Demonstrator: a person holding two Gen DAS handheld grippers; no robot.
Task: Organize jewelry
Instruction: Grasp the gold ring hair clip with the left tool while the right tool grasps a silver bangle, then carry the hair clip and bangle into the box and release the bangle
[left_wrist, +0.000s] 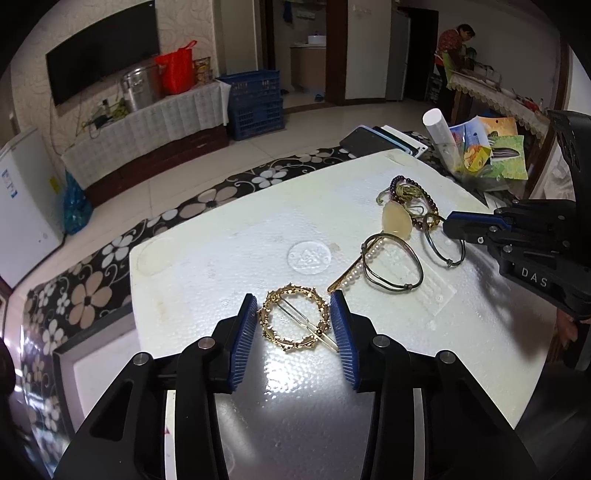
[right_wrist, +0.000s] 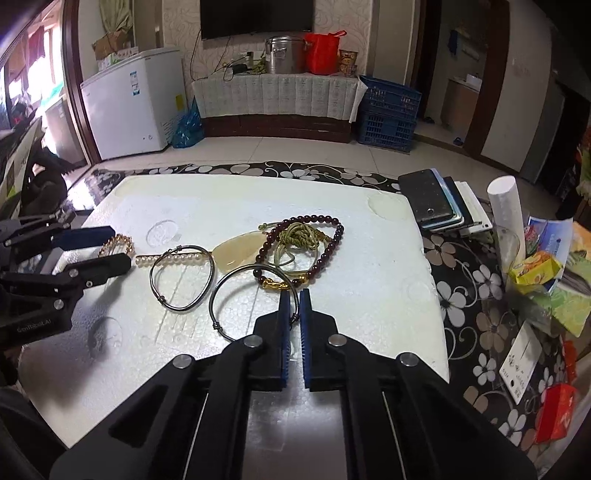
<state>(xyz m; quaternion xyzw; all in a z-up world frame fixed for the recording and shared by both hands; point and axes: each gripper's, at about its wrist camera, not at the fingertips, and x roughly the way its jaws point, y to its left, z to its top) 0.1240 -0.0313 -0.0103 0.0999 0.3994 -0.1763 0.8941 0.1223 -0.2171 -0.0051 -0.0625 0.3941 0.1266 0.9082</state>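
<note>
Jewelry is being picked: left gripper (left_wrist: 294, 321) half-open, gold clip (left_wrist: 294, 318) between its pads; right gripper (right_wrist: 294, 306) pinches a bangle (right_wrist: 236, 295). Next, lift apart.

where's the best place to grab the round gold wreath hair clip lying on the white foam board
Grip the round gold wreath hair clip across its outer rim, coming down from above at a slant with one pad on each side. It lies flat on the white foam board, so the thin ring's two opposite edges are the only raised parts. The left gripper already straddles them, not yet touching.
</note>
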